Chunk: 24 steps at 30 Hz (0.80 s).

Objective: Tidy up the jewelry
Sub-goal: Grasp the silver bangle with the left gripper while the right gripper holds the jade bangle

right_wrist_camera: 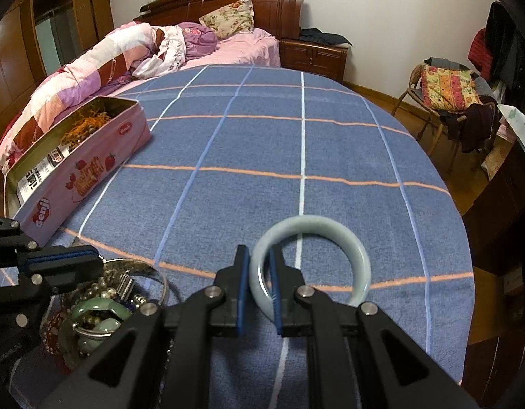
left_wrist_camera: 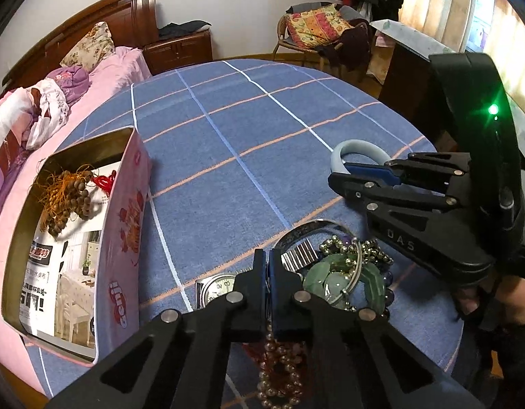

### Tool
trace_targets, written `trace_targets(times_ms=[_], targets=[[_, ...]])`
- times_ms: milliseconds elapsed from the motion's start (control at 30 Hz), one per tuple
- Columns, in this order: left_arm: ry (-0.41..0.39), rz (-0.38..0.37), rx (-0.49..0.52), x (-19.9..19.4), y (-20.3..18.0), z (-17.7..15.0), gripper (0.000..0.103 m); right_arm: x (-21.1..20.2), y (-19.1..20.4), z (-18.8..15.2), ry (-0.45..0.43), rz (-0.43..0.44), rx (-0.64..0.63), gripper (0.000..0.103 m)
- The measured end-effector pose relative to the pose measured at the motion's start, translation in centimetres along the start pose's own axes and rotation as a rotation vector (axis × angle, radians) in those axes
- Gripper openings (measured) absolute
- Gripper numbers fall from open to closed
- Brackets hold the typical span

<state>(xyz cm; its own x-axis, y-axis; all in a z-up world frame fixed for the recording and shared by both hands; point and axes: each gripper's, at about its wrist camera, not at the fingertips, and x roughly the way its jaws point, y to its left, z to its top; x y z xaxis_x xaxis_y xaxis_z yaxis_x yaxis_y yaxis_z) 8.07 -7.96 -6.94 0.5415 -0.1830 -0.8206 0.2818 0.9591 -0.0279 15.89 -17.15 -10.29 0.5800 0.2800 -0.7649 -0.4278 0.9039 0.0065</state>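
My right gripper [right_wrist_camera: 259, 259] is shut on a pale jade bangle [right_wrist_camera: 347, 245] and holds it over the blue checked tablecloth; the bangle also shows in the left wrist view [left_wrist_camera: 358, 146], pinched by the right gripper [left_wrist_camera: 344, 177]. My left gripper [left_wrist_camera: 266, 259] is closed over a jewelry pile [left_wrist_camera: 334, 272] of green jade pieces, metal bangles, a watch [left_wrist_camera: 218, 288] and bead strings [left_wrist_camera: 279, 368]; a strand runs between its fingers. A pink tin box [left_wrist_camera: 122, 225] at the left holds brown beads [left_wrist_camera: 71, 197] on orange cord. The box also shows in the right wrist view [right_wrist_camera: 81, 173].
The tablecloth [left_wrist_camera: 262, 129] covers a round table. A bed with pink quilt [right_wrist_camera: 102, 58] lies behind the box. A chair with cushions [right_wrist_camera: 446, 92] stands at the far right. A dark cabinet [left_wrist_camera: 409, 81] is close to the table's right edge.
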Motion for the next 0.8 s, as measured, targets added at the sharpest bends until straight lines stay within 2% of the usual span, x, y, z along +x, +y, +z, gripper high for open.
trace_targets(times_ms=[600, 800], targets=[[-0.157, 0.052, -0.021, -3.9, 1.5, 1.3, 0.000, -0.1, 0.2, 0.0, -0.005, -0.009, -0.002, 0.015], [-0.213, 0.063, -0.023, -5.6, 1.9, 1.7, 0.000, -0.8, 0.5, 0.0, -0.049, -0.012, -0.014, 0.014]])
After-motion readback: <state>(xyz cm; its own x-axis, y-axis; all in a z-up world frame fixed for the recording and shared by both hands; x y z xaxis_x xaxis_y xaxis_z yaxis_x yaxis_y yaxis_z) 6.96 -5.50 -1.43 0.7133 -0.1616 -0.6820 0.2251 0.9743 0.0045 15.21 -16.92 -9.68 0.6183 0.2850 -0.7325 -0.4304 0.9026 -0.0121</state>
